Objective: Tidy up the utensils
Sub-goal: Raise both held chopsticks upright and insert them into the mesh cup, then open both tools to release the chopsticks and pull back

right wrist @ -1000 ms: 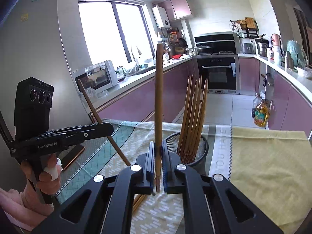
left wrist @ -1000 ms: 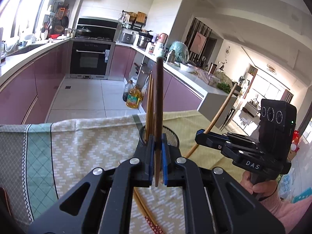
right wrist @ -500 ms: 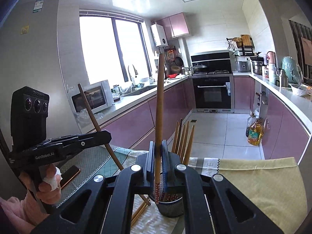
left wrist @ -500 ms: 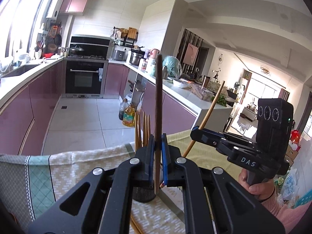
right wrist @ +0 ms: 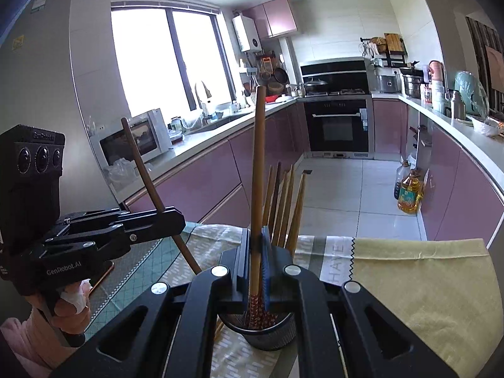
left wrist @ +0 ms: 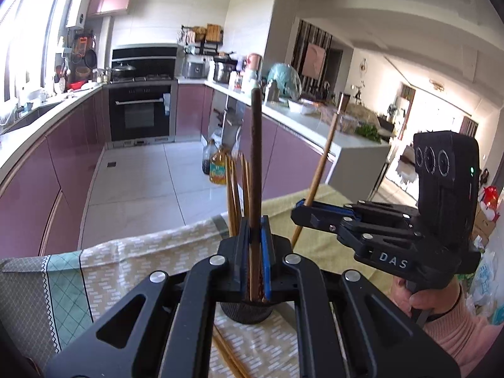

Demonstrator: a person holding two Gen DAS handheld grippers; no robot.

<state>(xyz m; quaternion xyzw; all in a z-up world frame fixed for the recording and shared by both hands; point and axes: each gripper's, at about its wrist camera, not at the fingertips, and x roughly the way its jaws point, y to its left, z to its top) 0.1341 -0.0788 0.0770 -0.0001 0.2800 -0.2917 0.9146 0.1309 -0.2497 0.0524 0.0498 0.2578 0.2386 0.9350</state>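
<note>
My left gripper (left wrist: 254, 252) is shut on a dark brown chopstick (left wrist: 255, 157) held upright, its lower end above a black mesh holder (left wrist: 245, 313) with several wooden chopsticks (left wrist: 234, 189) in it. My right gripper (right wrist: 255, 261) is shut on a lighter chopstick (right wrist: 259, 163), upright, its patterned end just over the holder (right wrist: 271, 334). Each gripper shows in the other's view, the right one (left wrist: 302, 212) and the left one (right wrist: 176, 220), both close beside the holder. Loose chopsticks (left wrist: 228, 356) lie on the cloth below the holder.
The table has a patterned green and yellow cloth (right wrist: 419, 283). A phone (right wrist: 102, 275) lies on it at the left. Beyond the table edge are the kitchen floor, purple cabinets and oil bottles (right wrist: 408, 192).
Both grippers have risen and drawn nearer the holder, which has slid lower in both views. Each chopstick stays held upright, now with its lower end over the holder's mouth.
</note>
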